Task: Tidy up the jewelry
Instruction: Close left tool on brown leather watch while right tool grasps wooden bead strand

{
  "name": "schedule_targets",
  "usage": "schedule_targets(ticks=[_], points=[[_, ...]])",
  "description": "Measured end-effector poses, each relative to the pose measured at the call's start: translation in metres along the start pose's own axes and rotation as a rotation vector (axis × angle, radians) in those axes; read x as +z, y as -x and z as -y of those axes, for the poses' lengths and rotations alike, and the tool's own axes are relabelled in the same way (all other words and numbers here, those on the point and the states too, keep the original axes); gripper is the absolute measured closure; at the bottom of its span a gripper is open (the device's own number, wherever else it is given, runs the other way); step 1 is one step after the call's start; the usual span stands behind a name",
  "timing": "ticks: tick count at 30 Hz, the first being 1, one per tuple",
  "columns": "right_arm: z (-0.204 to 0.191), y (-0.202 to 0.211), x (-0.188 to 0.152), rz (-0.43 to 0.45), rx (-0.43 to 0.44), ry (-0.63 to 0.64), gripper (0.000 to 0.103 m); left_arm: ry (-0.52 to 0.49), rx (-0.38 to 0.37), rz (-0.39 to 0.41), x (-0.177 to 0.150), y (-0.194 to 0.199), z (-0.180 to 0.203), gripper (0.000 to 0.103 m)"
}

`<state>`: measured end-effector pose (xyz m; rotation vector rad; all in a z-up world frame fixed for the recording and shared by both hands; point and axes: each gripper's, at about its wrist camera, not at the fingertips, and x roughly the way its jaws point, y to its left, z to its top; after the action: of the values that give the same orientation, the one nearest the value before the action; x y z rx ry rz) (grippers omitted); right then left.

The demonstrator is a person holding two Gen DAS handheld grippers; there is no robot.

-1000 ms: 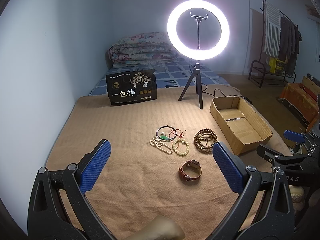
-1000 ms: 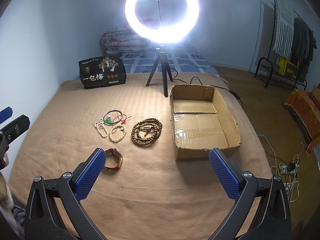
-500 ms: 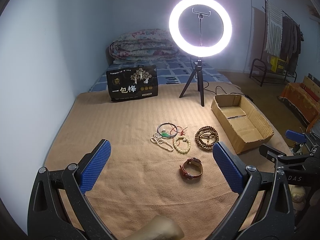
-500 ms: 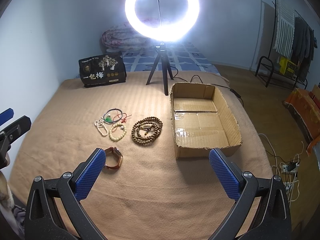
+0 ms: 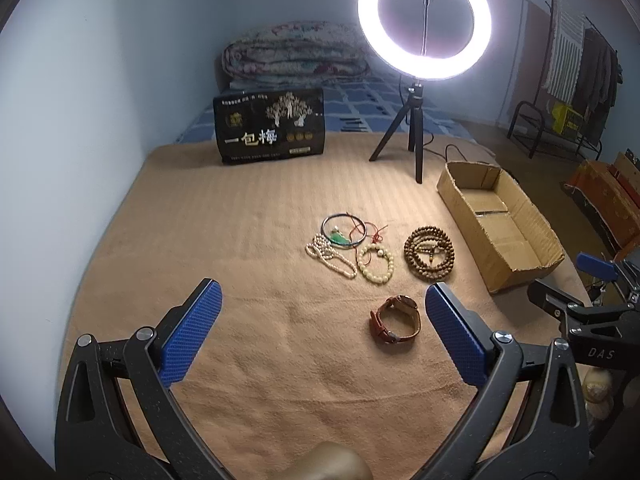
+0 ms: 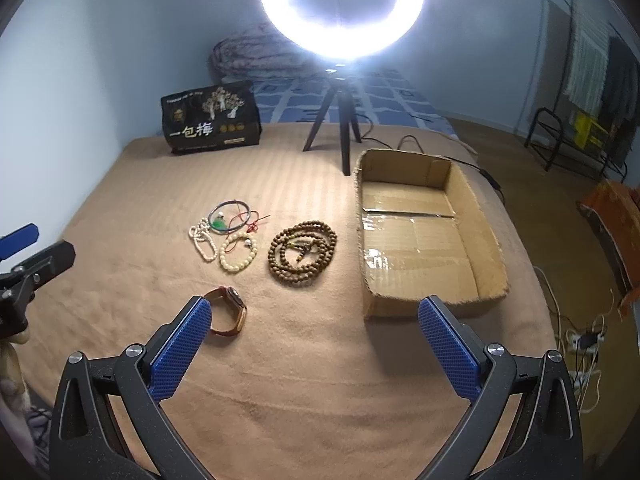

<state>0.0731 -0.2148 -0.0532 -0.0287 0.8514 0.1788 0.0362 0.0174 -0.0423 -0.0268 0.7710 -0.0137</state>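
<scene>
Both spread wide, nothing held: left gripper (image 5: 322,328), right gripper (image 6: 314,338); watch (image 6: 228,311) lies nearest us, cardboard box (image 6: 490,240) right; we'd straddle the strap, pinch it low.

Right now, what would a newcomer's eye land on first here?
The glowing ring light on its tripod at the far end of the tan blanket. Next, the jewelry cluster mid-blanket: brown bead strand, cream bracelet, leather-strap watch nearest. The empty cardboard box sits right.
</scene>
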Motion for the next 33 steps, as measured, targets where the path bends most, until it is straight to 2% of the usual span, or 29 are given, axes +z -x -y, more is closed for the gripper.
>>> schedule_targets(ticks=[6, 8, 9, 13, 17, 23, 24, 25, 29, 30, 33], points=[[-0.006, -0.016, 0.019, -0.011, 0.056, 0.041, 0.003, -0.002, -0.025, -0.067, -0.003, -0.024, -0.001, 0.002], [-0.009, -0.027, 0.029, -0.049, 0.094, 0.044, 0.009, 0.007, -0.039, -0.096, -0.004, -0.033, -0.002, 0.004], [-0.011, -0.033, 0.032, -0.069, 0.117, 0.046, 0.016, 0.013, -0.048, -0.109, -0.004, -0.037, -0.003, 0.005], [-0.022, -0.066, 0.04, -0.185, 0.201, 0.051, 0.031, 0.036, -0.111, -0.228, -0.011, -0.062, -0.002, 0.024], [-0.025, -0.094, 0.043, -0.28, 0.261, 0.017, 0.041, 0.087, -0.181, -0.324, -0.019, -0.082, 0.002, 0.031], [-0.02, -0.137, 0.046, -0.372, 0.299, -0.074, 0.057, 0.03, -0.166, -0.335, -0.02, -0.1, 0.019, 0.031], [-0.019, -0.145, 0.047, -0.389, 0.303, -0.094, 0.059, 0.022, -0.164, -0.343, -0.02, -0.105, 0.02, 0.034], [-0.018, -0.151, 0.049, -0.4, 0.3, -0.102, 0.06, 0.02, -0.167, -0.353, -0.021, -0.11, 0.021, 0.042], [-0.023, -0.169, 0.053, -0.421, 0.284, -0.088, 0.062, 0.053, -0.205, -0.421, -0.025, -0.13, 0.021, 0.046], [-0.025, -0.174, 0.054, -0.429, 0.279, -0.082, 0.062, 0.059, -0.215, -0.432, -0.024, -0.135, 0.021, 0.05], [-0.028, -0.189, 0.053, -0.444, 0.242, -0.064, 0.063, 0.069, -0.23, -0.44, -0.022, -0.142, 0.022, 0.051]])
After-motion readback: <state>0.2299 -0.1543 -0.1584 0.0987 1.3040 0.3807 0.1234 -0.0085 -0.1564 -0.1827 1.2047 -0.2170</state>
